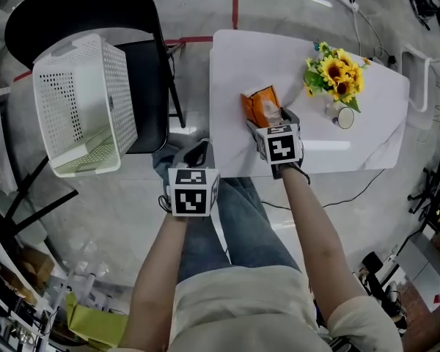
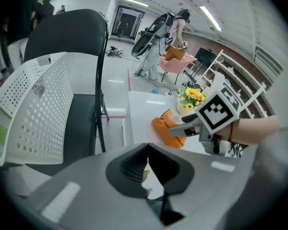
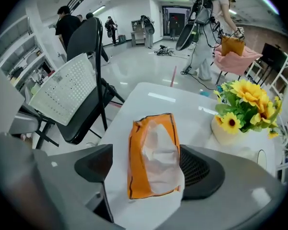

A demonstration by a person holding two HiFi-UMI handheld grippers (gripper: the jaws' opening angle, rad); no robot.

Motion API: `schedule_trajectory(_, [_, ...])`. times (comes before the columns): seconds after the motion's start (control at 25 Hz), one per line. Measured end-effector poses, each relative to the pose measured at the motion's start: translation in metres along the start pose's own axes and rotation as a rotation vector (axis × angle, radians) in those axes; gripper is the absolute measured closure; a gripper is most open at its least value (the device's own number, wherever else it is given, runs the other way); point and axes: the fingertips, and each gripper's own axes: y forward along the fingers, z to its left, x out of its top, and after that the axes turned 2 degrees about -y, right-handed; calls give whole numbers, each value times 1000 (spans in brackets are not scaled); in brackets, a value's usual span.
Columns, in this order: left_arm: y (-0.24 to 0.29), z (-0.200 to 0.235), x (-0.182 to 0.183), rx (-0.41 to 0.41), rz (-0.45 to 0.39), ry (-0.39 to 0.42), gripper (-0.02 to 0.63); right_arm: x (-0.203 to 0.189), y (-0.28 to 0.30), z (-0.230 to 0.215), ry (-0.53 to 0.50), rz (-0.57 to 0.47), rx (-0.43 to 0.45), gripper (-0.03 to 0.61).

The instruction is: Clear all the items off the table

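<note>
On chair [image 1: 152,79], basket [image 1: 62,86] with greenish item [image 1: 94,155]

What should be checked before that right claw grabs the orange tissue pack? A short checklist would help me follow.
1. Right claw open wide enough: ok, jaws stand apart.
2. Orange tissue pack between the jaws: ok, it lies on the white table between them.
3. Grip closed on the pack: not ok, not yet squeezed.
4. Sunflowers out of the claw's way: ok, they stand apart to the side.
5. White basket ready to receive: ok, it rests tilted on the black chair beside the table.
6. Left claw out of the way: ok, shut and off the table's edge.
</note>
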Motion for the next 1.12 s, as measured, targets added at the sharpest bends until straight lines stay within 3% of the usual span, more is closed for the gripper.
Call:
schedule_trajectory(0.36, [12,-2,-19,-16,31,0,604,-11,42,-10,-4,50,-8,101])
schedule_trajectory(0.68, [19,-2,-29,-23,47,-10,604,-15,65,-22,-57,88,-57,100])
schedule_trajectory(0.88, [18,1,-27,-17,39,-33,604,-17,66,-23,-63,93,-59,128])
schedule_trajectory(1.12, [11,4,-20,-5,26,-36,604,-14,57,-20,-66,81,-58,223])
